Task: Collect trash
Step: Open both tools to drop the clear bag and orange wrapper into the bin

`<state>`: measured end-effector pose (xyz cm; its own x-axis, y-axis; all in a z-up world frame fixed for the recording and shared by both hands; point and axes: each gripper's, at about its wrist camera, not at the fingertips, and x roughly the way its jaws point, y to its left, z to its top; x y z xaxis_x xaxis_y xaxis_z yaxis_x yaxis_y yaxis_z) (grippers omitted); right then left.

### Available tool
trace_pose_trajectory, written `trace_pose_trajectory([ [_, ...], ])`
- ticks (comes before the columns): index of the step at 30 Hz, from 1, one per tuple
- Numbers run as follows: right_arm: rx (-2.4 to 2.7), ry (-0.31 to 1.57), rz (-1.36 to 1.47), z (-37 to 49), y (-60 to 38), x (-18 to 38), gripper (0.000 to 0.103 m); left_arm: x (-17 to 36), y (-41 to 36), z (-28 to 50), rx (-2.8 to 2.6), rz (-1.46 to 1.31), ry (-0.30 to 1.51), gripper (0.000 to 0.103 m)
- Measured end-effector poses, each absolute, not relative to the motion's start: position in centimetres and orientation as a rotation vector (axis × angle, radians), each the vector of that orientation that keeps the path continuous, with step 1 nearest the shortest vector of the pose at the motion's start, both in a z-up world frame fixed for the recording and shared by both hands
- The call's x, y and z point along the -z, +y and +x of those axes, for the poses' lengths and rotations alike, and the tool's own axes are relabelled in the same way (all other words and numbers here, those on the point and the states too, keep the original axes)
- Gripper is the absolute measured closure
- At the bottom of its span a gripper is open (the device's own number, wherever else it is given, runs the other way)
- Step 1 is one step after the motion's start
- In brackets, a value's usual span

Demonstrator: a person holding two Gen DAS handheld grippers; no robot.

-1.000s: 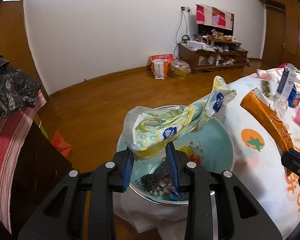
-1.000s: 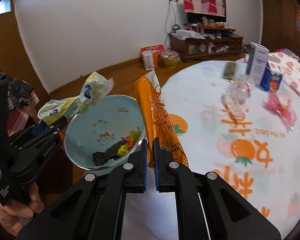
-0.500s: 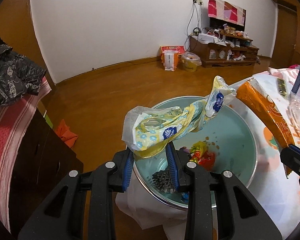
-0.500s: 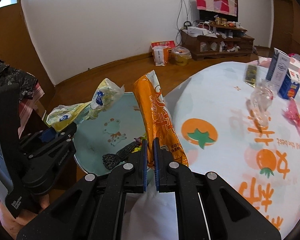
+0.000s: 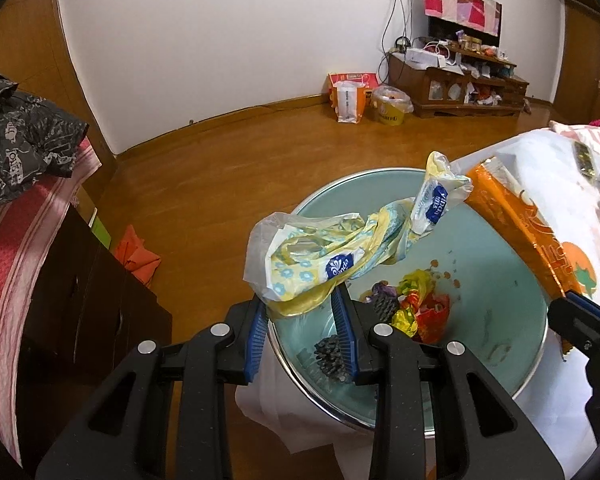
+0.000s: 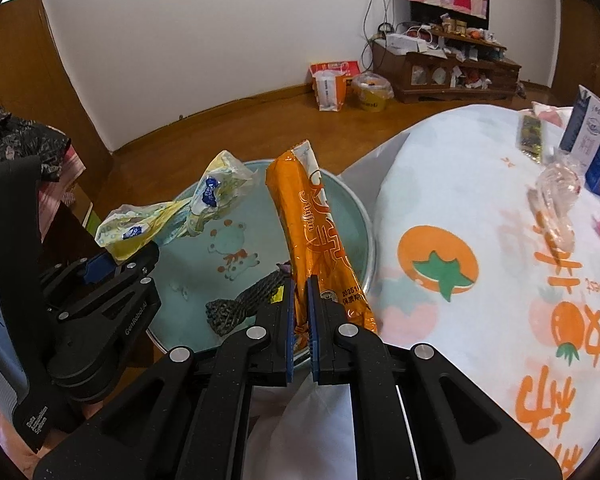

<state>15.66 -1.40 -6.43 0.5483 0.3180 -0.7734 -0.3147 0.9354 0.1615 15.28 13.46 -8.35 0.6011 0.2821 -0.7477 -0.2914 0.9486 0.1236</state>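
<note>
A: Where is the basin (image 6: 364,248)?
B: Just off the table's (image 6: 480,208) left edge, wrappers (image 5: 416,312) and netting (image 6: 240,304) in it.
A: And above it?
B: The tissue pack wrapper (image 5: 320,256) in the left tool (image 5: 300,336); the snack bag (image 6: 320,248) in the right tool (image 6: 300,336) over its table-side rim.
A: The cartons (image 6: 588,136)?
B: Table's far right edge.

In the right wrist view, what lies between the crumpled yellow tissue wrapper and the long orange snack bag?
Only bare interior of the pale blue basin, with its printed cartoon animal, lies between the yellow tissue wrapper and orange snack bag; they do not touch.

Black plastic claws (image 5: 302,344) (image 6: 299,332), blue ribbed pads, silver screws.
</note>
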Motion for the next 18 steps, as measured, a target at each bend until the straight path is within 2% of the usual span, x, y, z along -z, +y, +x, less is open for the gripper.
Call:
trace_pose_trajectory([
  [10,-0.410,0.963,0.002,17.3,-0.9,8.2,0.093,9.3,13.4,16.1,-0.346,-0.002,0.892,0.072],
  [11,-0.416,0.964,0.000,17.4,-0.8,8.2,0.092,9.3,13.3,16.1,-0.346,0.000,0.894,0.072],
  [13,-0.416,0.966,0.007,17.4,-1.0,8.2,0.079,9.4,13.1,16.3,-0.347,0.003,0.897,0.072],
  [18,-0.397,0.937,0.027,17.0,-2.1,7.2,0.079,9.4,12.9,16.3,-0.345,0.003,0.901,0.071],
])
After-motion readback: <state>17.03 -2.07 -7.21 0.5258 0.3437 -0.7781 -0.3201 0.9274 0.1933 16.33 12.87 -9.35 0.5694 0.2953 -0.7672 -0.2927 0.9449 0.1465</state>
